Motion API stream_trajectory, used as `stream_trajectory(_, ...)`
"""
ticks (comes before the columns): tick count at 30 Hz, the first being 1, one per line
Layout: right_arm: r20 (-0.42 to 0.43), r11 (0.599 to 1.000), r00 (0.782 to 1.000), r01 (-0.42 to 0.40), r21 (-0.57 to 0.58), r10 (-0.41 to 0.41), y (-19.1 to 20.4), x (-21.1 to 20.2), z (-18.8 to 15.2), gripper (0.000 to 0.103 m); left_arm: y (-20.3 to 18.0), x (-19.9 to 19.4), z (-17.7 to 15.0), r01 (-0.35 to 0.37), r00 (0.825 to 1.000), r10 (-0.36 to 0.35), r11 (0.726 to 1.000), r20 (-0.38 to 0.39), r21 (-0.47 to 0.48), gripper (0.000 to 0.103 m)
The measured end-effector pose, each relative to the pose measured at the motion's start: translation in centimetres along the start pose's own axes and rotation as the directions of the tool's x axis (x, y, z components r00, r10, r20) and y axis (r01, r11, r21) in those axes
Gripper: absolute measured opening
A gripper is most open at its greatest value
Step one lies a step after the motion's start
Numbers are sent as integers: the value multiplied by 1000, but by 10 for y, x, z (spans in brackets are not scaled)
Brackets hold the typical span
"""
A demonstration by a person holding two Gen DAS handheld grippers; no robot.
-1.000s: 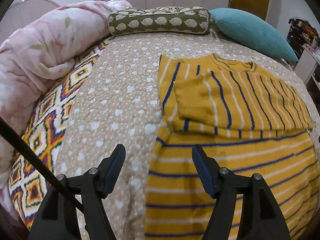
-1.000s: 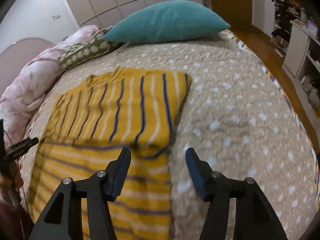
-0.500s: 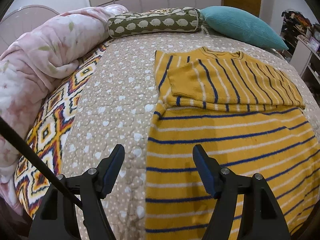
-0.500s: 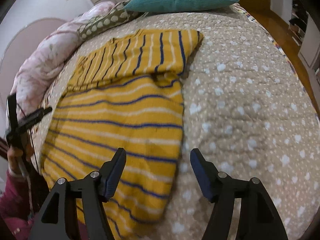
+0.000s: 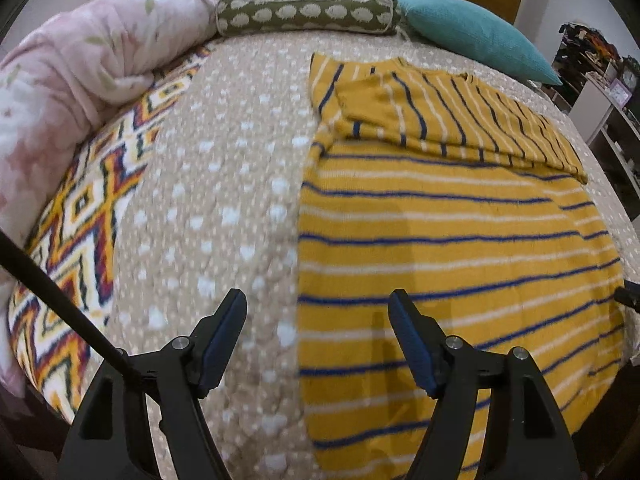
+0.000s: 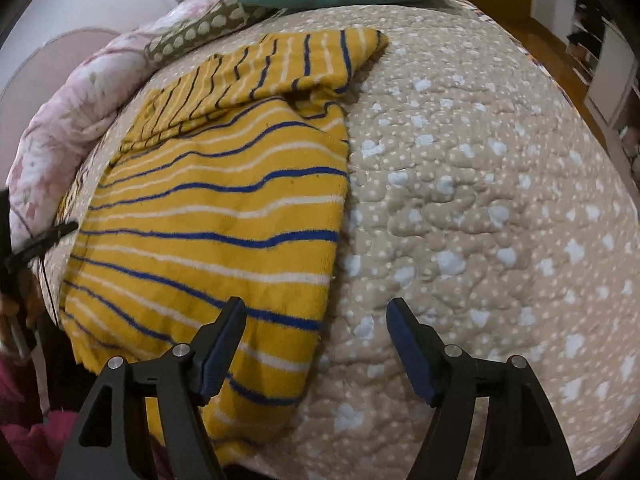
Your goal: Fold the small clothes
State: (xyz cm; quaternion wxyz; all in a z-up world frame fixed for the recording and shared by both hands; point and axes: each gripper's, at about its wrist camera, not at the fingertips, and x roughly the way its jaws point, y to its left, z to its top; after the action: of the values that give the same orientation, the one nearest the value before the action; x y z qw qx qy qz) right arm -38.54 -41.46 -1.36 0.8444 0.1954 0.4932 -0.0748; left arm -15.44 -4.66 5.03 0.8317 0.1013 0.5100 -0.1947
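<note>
A yellow sweater (image 5: 440, 216) with blue and white stripes lies flat on the bed, both sleeves folded across its chest; it also shows in the right wrist view (image 6: 216, 208). Its hem hangs over the near bed edge. My left gripper (image 5: 318, 328) is open and empty above the sweater's left edge near the hem. My right gripper (image 6: 316, 332) is open and empty above the sweater's right edge near the hem. Neither touches the cloth.
A beige dotted quilt (image 5: 224, 184) covers the bed. A pink duvet (image 5: 80, 64) is heaped at the left, an olive bolster (image 5: 308, 14) and a teal pillow (image 5: 472, 36) at the head. Shelves (image 5: 600, 92) stand at the right.
Both grippers have pulled back from the folded sleeves toward the sweater's hem and the near bed edge. Both stayed open. The sweater has not moved.
</note>
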Motion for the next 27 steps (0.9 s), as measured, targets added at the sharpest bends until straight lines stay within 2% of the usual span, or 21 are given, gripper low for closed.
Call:
stream_trajectory(1,15,1000,1000,-17,4,16,2,1,0,77,3,0,-3,4,1000,-4,1000,-7,-12,72)
stream_trajectory(3,55,999,998,-37,4,36,7,3,1,63,6,0,-8,10,1000,-11,999,-15,-32,72)
stream_trajectory(4,65,999,997,-34,-10,34,11,6,2,31,9,0,-10,17,1000,-18,999,-21,-41,72)
stream_trajectory(5,62,999,998,-18,-29,19,15,9,2,13,11,-1,-13,26,999,-27,998,-30,-50,72)
stream_trajectory(8,88,993,995,47,-112,-37,26,5,0,9,16,-7,-24,46,998,-49,997,-44,-57,73)
stream_trajectory(9,111,988,991,83,-131,-69,27,-1,-1,9,17,-9,-27,50,997,-52,997,-48,-56,74)
stream_trajectory(11,121,990,990,91,-112,-77,21,-6,-1,9,19,-12,-37,58,996,-62,996,-65,-65,75)
stream_trajectory(14,94,996,995,52,-77,-45,14,-7,-5,11,22,-15,-50,84,992,-91,993,-84,-89,76)
stream_trajectory(15,87,999,996,15,-52,-11,11,-9,-7,15,21,-17,-54,84,993,-91,993,-81,-85,77)
stream_trajectory(17,74,996,993,-94,-15,94,5,-12,-15,62,18,-22,-63,60,996,-63,997,-67,-53,78)
stream_trajectory(18,61,991,989,-132,8,132,2,-12,-20,67,16,-24,-67,50,996,-53,998,-68,-36,79)
stream_trajectory(20,44,986,985,-166,18,165,5,-12,-31,68,11,-26,-75,40,996,-40,999,-79,-1,80)
stream_trajectory(23,27,985,985,-173,-4,173,10,-15,-48,68,8,-29,-85,43,995,-42,999,-90,6,82)
stream_trajectory(27,15,977,977,-213,-17,213,14,-17,-65,70,12,-27,-94,69,989,-76,996,-128,-57,82)
